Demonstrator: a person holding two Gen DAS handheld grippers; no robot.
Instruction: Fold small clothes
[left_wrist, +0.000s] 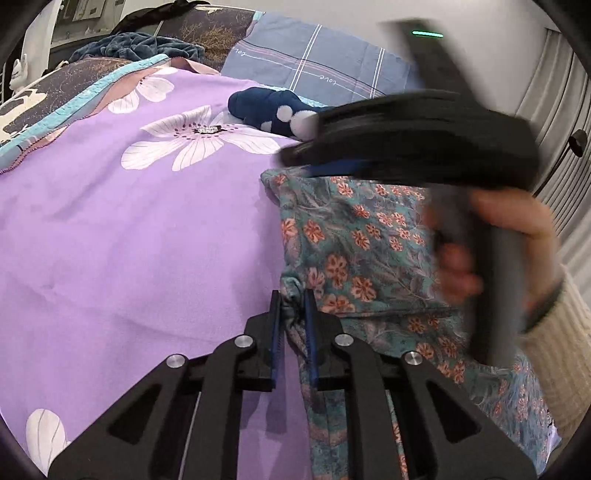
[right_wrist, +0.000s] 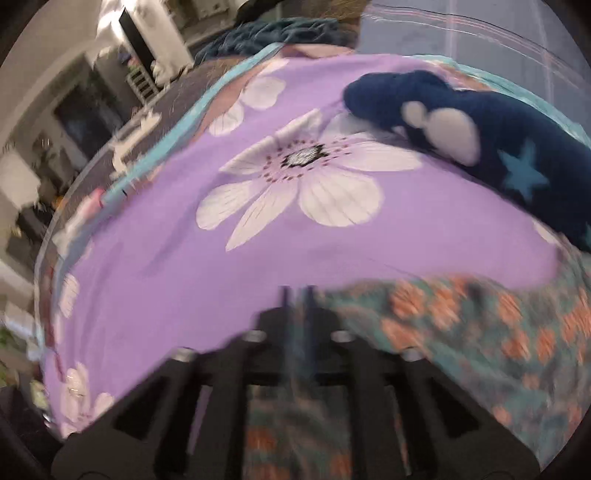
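From the left wrist, the left gripper (left_wrist: 293, 306) has its jaws pinching a bunched edge of the teal floral garment (left_wrist: 354, 236), which spreads to the right of the jaws over the purple flowered bedspread (left_wrist: 129, 229). Beyond and to the right of the jaws, the right gripper (left_wrist: 406, 136) is a black smear of motion blur, so its jaws cannot be made out here; a hand (left_wrist: 491, 243) grips its handle, and a cream ribbed sleeve (left_wrist: 565, 354) is cut off at the frame edge. A navy plush toy (left_wrist: 266, 107) with white spots lies past the jaws, partly hidden behind that gripper, and a blue checked pillow (left_wrist: 314, 55) sits farther back. The right wrist view is blurred throughout: the jaws stand close together with floral cloth under and around them, but whether they pinch it I cannot tell. Only this view shows the toy's light-blue star (right_wrist: 524, 173) and the dim room to the left of the bed.
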